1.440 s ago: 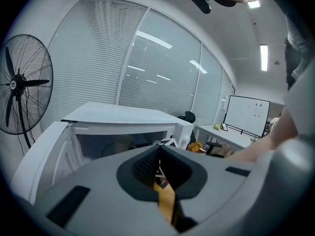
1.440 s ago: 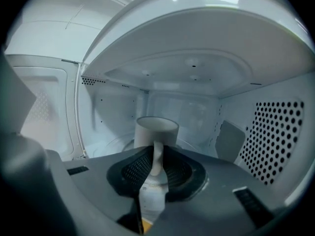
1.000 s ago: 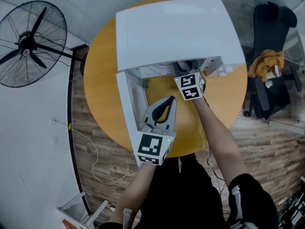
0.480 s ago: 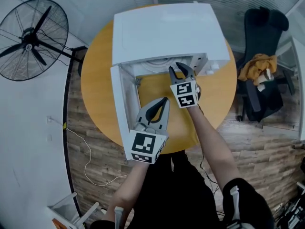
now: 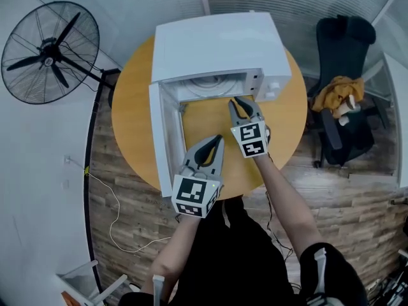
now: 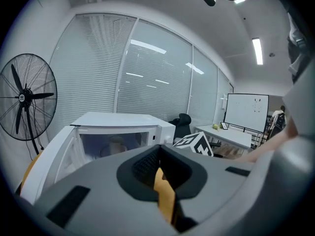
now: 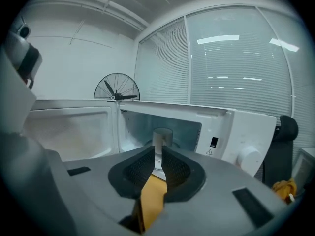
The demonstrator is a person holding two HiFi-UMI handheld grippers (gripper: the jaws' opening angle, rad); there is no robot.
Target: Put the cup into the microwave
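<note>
In the head view the white microwave stands on the round orange table with its door swung open to the left. The right gripper hangs over the table just in front of the open cavity, and the left gripper hangs nearer the person, beside the door's edge; neither touches anything

In the left gripper view the left gripper's jaws are pressed together with nothing in them. Beyond them the cup stands inside the microwave cavity

In the right gripper view the right gripper's jaws have just been closing and now stand a narrow slit apart, empty. Through the slit the cup shows upright on the microwave's turntable, well clear of the jaw tips
</note>
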